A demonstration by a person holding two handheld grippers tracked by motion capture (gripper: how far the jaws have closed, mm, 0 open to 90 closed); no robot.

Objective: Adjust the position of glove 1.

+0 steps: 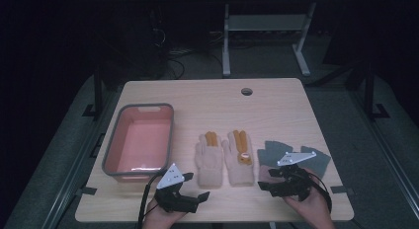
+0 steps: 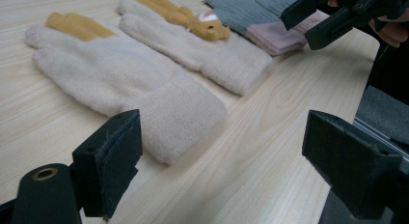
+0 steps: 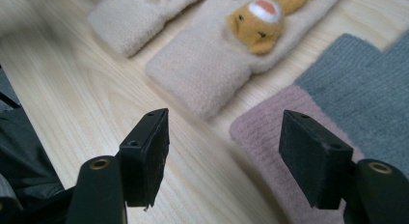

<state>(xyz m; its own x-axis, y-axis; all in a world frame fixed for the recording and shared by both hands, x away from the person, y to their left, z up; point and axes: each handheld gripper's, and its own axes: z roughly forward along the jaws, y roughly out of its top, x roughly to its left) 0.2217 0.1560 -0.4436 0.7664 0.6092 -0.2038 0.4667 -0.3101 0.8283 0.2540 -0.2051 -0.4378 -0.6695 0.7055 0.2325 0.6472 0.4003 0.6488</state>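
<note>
Gloves on the desk [image 1: 276, 98]: two pairs laid flat along the front half, cuffs toward the front edge, fingers toward the back, so each long axis runs front to back. Pink bin [image 1: 111, 160] with grey rim sits at the left side, empty.

Beige pair [image 1: 225, 160] lies mid-desk; grey pair [image 1: 321, 160] with pink cuffs lies toward the right front corner.

Right claw [image 1: 269, 182] is nearest the grey pair: it hovers just over the pink cuff [image 3: 270, 125], jaws apart, nothing between them, cuff right ahead and slightly to one side.

Left claw [image 1: 195, 187] hangs near the front edge, between bin and beige pair; left beige glove's cuff [image 2: 178, 113] lies just ahead of it. Jaws apart, empty.

Both hands low at the front edge, claws pointing forward and down. Likely next: right claw drops onto the pink cuff.
</note>
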